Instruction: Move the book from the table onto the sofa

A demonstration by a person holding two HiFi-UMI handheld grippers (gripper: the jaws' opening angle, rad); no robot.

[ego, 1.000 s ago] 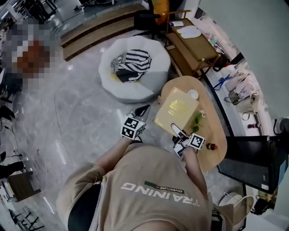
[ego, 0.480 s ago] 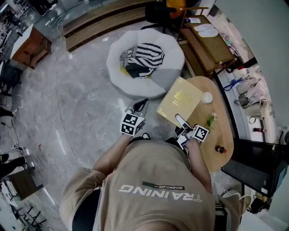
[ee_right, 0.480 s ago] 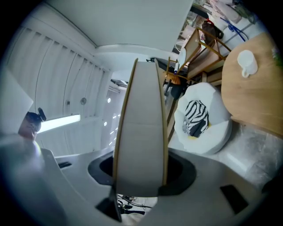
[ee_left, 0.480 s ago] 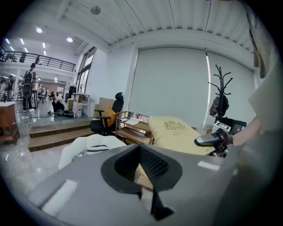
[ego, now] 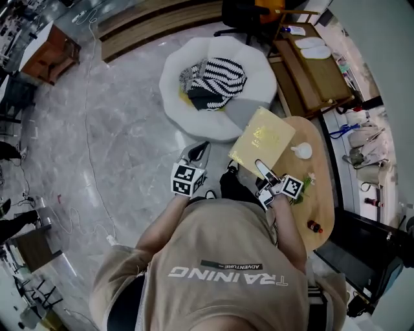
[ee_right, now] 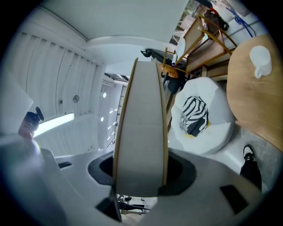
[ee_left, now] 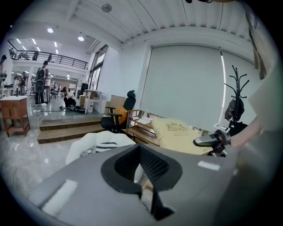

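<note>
Nearer the one round white sofa (ego: 262,71) now, one pale-yellow book (ego: 262,137), clamped by the right gripper (ego: 261,170); left gripper (ego: 198,152) closed, empty.

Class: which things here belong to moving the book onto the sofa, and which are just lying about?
Job: book, right gripper holding it, sofa, table.
Lying about: cup, striped cushion, bottle, chair.
</note>
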